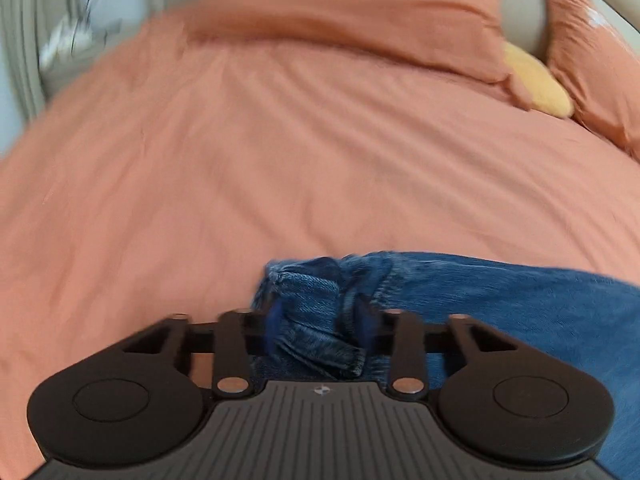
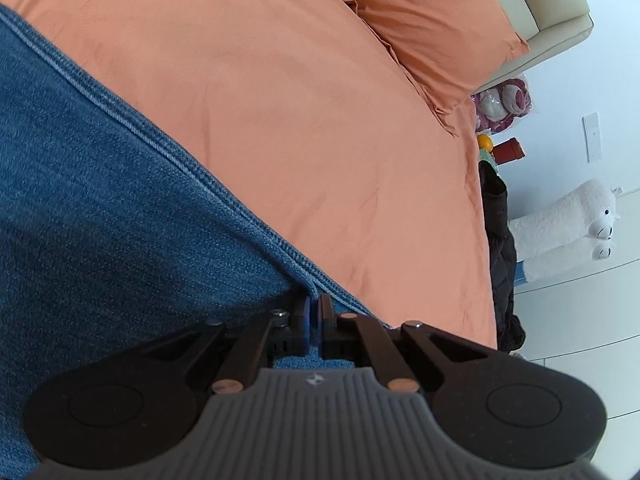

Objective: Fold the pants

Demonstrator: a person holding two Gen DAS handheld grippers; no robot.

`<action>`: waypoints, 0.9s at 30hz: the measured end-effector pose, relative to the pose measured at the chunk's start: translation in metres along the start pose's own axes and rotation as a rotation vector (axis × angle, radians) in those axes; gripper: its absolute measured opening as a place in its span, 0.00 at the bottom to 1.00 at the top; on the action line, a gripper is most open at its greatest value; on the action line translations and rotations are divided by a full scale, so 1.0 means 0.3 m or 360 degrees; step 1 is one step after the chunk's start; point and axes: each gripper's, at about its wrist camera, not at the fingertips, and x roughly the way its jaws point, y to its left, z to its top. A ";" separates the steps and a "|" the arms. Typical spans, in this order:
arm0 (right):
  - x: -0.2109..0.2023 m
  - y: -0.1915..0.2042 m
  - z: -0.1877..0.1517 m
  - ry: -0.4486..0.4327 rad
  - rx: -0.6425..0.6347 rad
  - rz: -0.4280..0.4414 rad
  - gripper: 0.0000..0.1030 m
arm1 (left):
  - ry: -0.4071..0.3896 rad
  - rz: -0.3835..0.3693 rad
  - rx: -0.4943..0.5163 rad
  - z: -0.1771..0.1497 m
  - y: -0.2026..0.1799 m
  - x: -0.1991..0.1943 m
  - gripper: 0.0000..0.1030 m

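My left gripper (image 1: 320,328) stands partly closed on a bunched wad of denim, apparently a hem or waistband end of the pants (image 1: 500,304), pinched between the two pads. My right gripper (image 2: 314,316) is closed almost fully, clamping a thin edge of the pants beside the stitched side seam (image 2: 168,148). Beyond both tools the denim lies across the orange bedcover (image 1: 260,160), with pillows (image 1: 360,12) farther back. I judge the step in hand to be carrying a gripped end over for a fold. The next move calls for keeping both ends level, laying edge onto edge, then releasing.
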 end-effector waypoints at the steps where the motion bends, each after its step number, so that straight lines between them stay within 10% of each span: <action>1: 0.001 -0.011 0.007 -0.0005 -0.0016 -0.0017 0.00 | -0.0062 0.0055 0.0067 -0.005 -0.037 -0.037 0.28; 7: -0.097 -0.069 -0.019 -0.0127 0.0058 -0.0146 0.00 | -0.0343 0.0197 0.0094 0.004 -0.091 -0.203 0.24; 17: 0.001 -0.038 0.071 -0.0066 0.0154 -0.0154 0.00 | -0.0299 0.0308 0.0094 0.056 -0.140 -0.055 0.25; 21: 0.075 -0.007 0.084 0.0016 0.0154 -0.0046 0.00 | -0.0183 0.0343 0.0117 0.049 -0.152 0.020 0.59; 25: 0.066 -0.053 0.056 -0.0025 0.0318 0.0031 0.51 | -0.0204 0.0338 0.0142 0.045 -0.145 -0.009 0.79; 27: 0.041 -0.102 0.023 -0.0048 0.0439 0.0121 0.51 | -0.0231 0.0311 0.0117 0.046 -0.151 -0.051 0.79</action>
